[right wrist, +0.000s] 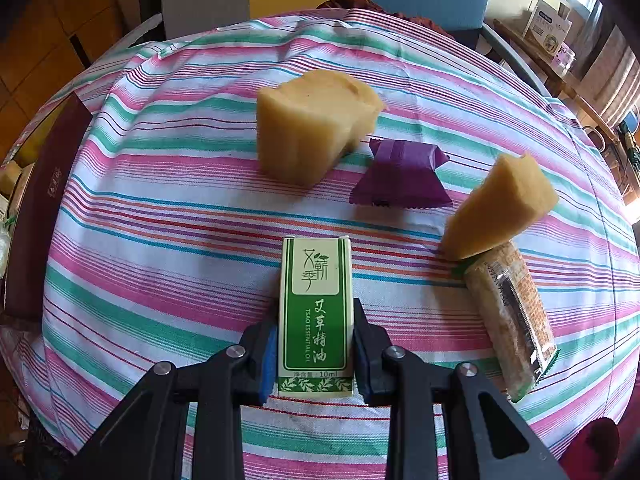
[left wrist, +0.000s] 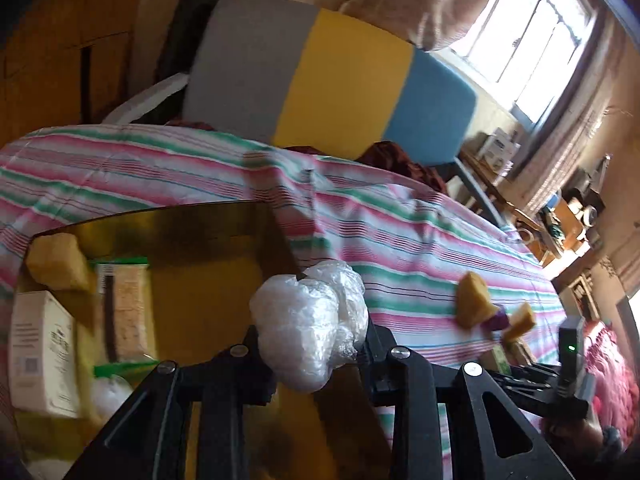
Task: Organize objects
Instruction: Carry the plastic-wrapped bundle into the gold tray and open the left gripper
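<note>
Risk: my right gripper (right wrist: 314, 354) clamps the green-and-white cardboard oil box (right wrist: 316, 316) low, so it may pivot; my left gripper (left wrist: 310, 344) pinches a crumpled clear plastic bag (left wrist: 310, 320) above the yellow-lined tray (left wrist: 160, 216).

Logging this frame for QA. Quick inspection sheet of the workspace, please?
Surface: striped pink, green and white cloth, wrinkled.
Job's things: green-and-white essential oil carton; crumpled clear plastic bag; dark open box already holding a white carton and a snack bar.
Clutter: two yellow sponge chunks; purple wrapped candy; wrapped cracker bar.
Grippers: left gripper shut on the bag; right gripper shut on the carton.
Cables: nothing seen.
Surroundings: grey, yellow and blue chair back; bright window.
</note>
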The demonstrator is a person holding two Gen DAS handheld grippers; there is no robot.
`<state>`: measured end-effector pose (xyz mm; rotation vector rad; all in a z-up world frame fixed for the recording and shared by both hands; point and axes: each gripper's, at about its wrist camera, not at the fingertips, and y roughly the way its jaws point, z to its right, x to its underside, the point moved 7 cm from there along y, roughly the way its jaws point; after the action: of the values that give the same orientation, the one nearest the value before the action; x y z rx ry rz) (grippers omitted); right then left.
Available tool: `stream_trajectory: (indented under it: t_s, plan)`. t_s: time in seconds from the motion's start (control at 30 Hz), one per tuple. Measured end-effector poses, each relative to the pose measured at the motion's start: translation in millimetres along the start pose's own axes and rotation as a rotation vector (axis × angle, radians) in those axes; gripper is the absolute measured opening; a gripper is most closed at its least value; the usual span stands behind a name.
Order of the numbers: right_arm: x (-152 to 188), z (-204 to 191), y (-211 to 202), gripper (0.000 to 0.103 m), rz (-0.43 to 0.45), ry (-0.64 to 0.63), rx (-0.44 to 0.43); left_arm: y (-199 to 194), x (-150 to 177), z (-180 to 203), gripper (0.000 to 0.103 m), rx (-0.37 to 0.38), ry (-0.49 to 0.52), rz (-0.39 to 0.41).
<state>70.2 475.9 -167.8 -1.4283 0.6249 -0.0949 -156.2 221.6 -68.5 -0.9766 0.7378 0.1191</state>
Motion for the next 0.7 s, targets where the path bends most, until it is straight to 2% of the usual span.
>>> stream_trajectory:
  t_s: [0.07, 0.13, 0.37, 0.43, 0.57, 0.63, 0.7]
  plan:
    - [0.3, -0.1, -0.2, 0.03, 0.0, -0.001, 0.0, 17.2, -4.4, -36.1, 0.032, -0.028, -0.078, -0.044]
    - [0.3, 0.0, -0.2, 0.03, 0.0, -0.001, 0.0, 32.9, -3.1, -62.2, 0.032, -0.089, -0.109, -0.078]
    - [-2.1, 0.4, 2.1, 0.03, 0.0, -0.002, 0.001, 69.3, -6.0, -97.8, 0.033, -0.211, -0.129, -0.142]
    - [-1.6, 0.3, 1.6, 0.03, 0.001, -0.004, 0.003, 77.8, -7.6, -106.1, 0.037, -0.254, -0.119, -0.159]
    - [0.6, -1.0, 0.2, 0.03, 0.001, -0.007, 0.004, 79.5, -8.3, -119.3, 0.053, -0.294, -0.145, -0.172]
    - [2.4, -2.4, -1.6, 0.03, 0.001, -0.009, 0.006, 68.7, -10.6, -117.6, 0.056, -0.27, -0.157, -0.155]
    - [1.9, -1.4, -0.9, 0.03, 0.002, -0.011, 0.007, 52.3, -13.2, -112.1, 0.059, -0.284, -0.127, -0.117]
